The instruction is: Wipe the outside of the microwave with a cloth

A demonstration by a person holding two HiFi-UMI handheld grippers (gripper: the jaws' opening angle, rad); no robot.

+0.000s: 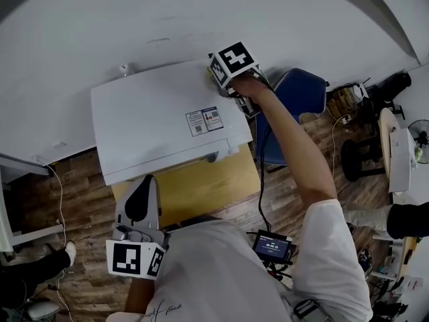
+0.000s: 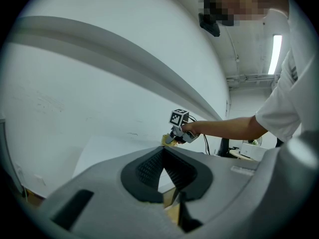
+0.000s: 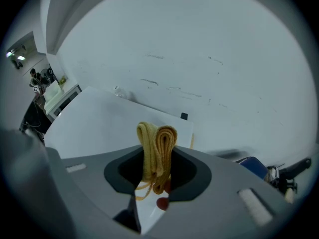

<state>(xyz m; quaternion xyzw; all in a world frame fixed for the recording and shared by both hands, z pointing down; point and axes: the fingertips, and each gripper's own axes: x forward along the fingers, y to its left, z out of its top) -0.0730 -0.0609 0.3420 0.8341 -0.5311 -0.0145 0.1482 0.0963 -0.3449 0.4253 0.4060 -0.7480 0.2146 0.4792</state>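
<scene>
**Cloth at the microwave's far corner**

Nearest to us, at the lower left of the head view, we hold the left gripper [image 1: 146, 183] close to our body. Its jaws are drawn together with nothing between them, and its own view shows only a thin slit between the dark pads. The tips lie at the near edge of the microwave [image 1: 154, 129]. We cannot tell whether they touch it.

Below that edge, in the middle of the frame, shows a strip of the yellow table [image 1: 201, 190] that bears the microwave. The microwave is a white box with its top toward us, filling the centre left. A small printed label [image 1: 204, 121] sits on the top, toward its right side.

Our right arm [image 1: 295, 153] stretches from the lower right of the frame to the upper centre, and ends at the microwave's far corner. In its own view, the right gripper [image 3: 159, 176] has its jaws clamped on the cloth [image 3: 157, 148]. The cloth is yellow and folded, and its loops stand up out of the jaws. It is at the far edge of the white top, close to the corner. We cannot tell how firmly it presses there.

Behind the microwave rises the white wall [image 1: 201, 19]. At the right of the corner stands a blue chair [image 1: 301, 92], and a wooden floor [image 1: 60, 193] shows at both sides.
</scene>
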